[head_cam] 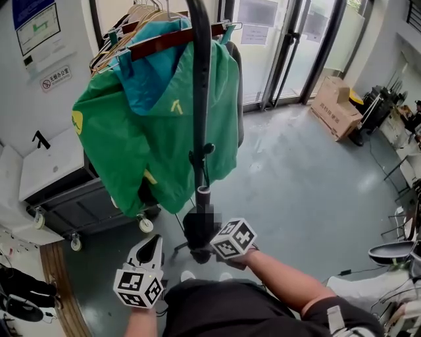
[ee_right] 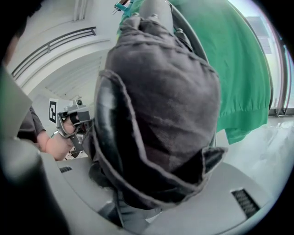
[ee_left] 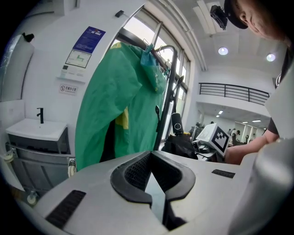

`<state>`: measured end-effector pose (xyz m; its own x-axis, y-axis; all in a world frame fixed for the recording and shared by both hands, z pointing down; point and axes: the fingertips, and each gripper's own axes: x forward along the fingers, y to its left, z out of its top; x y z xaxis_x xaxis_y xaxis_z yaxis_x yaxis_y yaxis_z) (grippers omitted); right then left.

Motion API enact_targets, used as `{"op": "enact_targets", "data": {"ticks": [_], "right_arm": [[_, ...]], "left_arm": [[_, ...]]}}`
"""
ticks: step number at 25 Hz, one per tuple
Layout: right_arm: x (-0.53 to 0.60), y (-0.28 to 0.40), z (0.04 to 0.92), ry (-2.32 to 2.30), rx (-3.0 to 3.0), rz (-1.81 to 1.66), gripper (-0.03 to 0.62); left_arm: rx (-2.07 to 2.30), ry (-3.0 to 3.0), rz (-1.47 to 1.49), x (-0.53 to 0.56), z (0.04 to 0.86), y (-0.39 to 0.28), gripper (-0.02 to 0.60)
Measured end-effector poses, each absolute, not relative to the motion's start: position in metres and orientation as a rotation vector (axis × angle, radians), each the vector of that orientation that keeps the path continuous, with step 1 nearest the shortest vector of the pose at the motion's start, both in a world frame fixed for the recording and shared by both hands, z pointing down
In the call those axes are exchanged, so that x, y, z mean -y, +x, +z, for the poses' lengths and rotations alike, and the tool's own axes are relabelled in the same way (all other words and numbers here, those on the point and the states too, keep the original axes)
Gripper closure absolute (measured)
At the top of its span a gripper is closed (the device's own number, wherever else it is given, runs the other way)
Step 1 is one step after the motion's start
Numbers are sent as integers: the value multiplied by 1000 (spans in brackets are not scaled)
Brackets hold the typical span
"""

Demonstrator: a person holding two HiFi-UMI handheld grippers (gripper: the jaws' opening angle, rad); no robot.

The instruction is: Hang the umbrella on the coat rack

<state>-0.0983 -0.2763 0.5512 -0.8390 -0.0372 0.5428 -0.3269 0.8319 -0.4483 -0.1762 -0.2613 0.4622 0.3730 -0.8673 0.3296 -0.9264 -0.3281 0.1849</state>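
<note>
Closest to the camera, just short of the foot of the coat rack (head_cam: 199, 99), the left tool (head_cam: 152, 249) points toward the rack with its 2 jaws drawn together and nothing between them. Just right of it, hard by the rack's black pole, the right tool (head_cam: 210, 245) is clamped on the folded black umbrella (head_cam: 195, 230). In the right gripper view the umbrella's bunched fabric fills the space between that tool's jaws.

The umbrella stands upright low beside the pole, well below the rack's top bar, with its handle (head_cam: 203, 196) uppermost. It seems to touch the pole, though the overlap makes that hard to judge.

Higher on the rack, left of the pole, a green jacket (head_cam: 154, 131) with a teal hood hangs from a wooden hanger (head_cam: 164, 41). More hangers (head_cam: 131, 16) are bunched behind it.

Left of the rack, a white sink (head_cam: 49, 168) sits on a dark wheeled cabinet (head_cam: 85, 204) against the wall. Beyond the rack are glass doors (head_cam: 276, 46). To the far right of the rack, a cardboard box (head_cam: 337, 105) lies on the grey floor (head_cam: 296, 184).
</note>
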Motion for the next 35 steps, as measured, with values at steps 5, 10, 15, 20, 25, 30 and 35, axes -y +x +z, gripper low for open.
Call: {"op": "enact_targets", "data": {"ticks": [5, 10, 15, 20, 25, 30, 35], "right_arm": [[282, -99, 568, 323, 2440, 613, 355], [298, -95, 577, 436, 2430, 582, 355], [317, -85, 588, 550, 2414, 527, 353], [338, -69, 595, 708, 2383, 475, 341], [348, -70, 598, 740, 2371, 432, 335], [344, -70, 597, 710, 2385, 446, 330], [344, -66, 597, 708, 2393, 457, 330]], "left_arm": [[1557, 2297, 258, 259, 465, -175, 566], [1553, 2293, 258, 258, 467, -177, 566], [1541, 2280, 251, 256, 473, -180, 566], [1533, 2280, 249, 254, 475, -179, 566], [1522, 2287, 247, 258, 475, -178, 566], [1518, 2293, 249, 258, 474, -172, 566], [1512, 2302, 255, 261, 474, -165, 566]]}}
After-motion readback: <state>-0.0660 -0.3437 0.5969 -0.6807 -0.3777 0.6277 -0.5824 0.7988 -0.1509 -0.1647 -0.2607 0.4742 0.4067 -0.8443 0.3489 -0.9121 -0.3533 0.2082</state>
